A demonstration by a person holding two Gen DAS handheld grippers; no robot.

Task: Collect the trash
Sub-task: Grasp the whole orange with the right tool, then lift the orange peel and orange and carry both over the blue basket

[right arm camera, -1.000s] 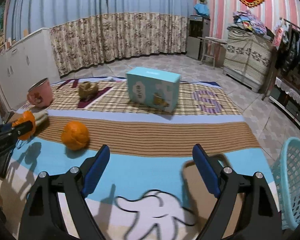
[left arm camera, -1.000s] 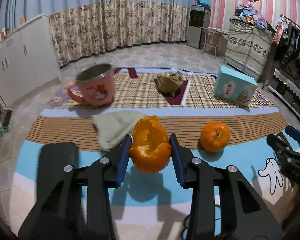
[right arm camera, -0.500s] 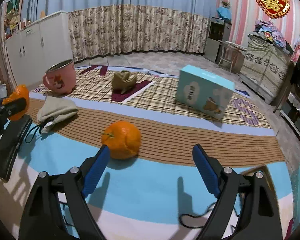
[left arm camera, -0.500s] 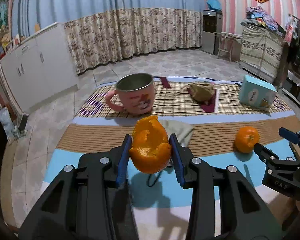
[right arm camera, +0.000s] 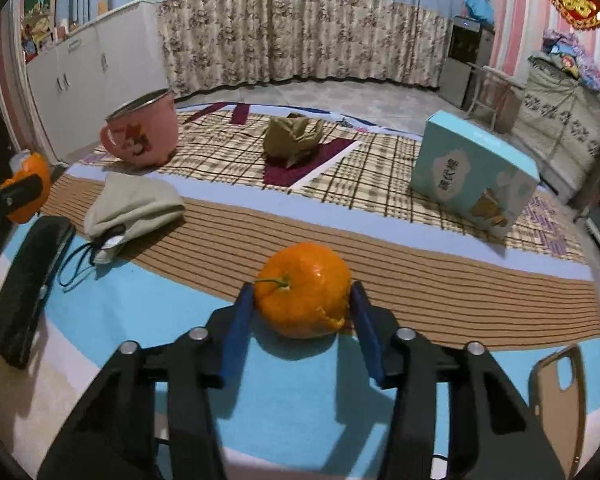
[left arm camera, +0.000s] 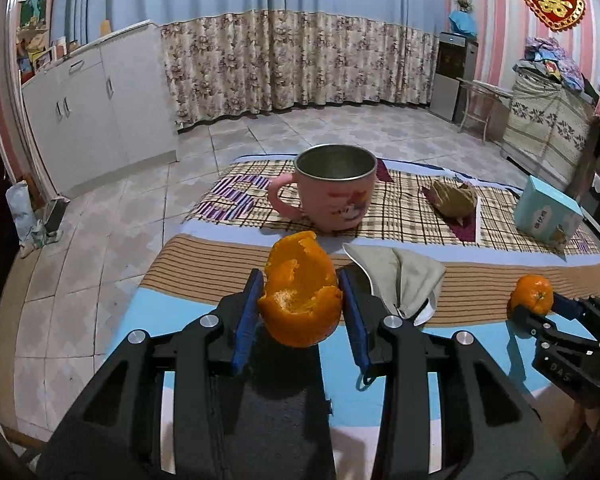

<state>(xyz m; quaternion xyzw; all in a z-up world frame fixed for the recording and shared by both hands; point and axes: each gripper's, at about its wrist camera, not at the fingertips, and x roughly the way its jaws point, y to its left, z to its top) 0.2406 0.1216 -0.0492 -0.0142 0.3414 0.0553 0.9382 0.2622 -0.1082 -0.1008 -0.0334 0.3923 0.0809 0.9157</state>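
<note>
My left gripper [left arm camera: 300,312] is shut on a hollow orange peel [left arm camera: 300,300] and holds it above the patterned table cover. My right gripper [right arm camera: 302,308] is shut on a second orange peel [right arm camera: 304,290] that looks like a whole orange and rests on the blue band of the cover. The same peel shows at the right in the left wrist view [left arm camera: 531,299], between the right gripper's fingers. A crumpled brown paper ball [right arm camera: 292,136] lies on the plaid area. A used grey face mask [right arm camera: 132,204] lies beside a pink mug [right arm camera: 144,132].
A light blue box [right arm camera: 472,172] stands at the right on the plaid area. A black phone-like slab [right arm camera: 28,280] lies at the left edge. A brown phone case [right arm camera: 560,384] lies at the lower right. The tiled floor [left arm camera: 100,240] is left of the table.
My right gripper moved left to the orange peel and closed its fingers around it. My left gripper swung left with its peel, bringing the mug to the middle of its view.
</note>
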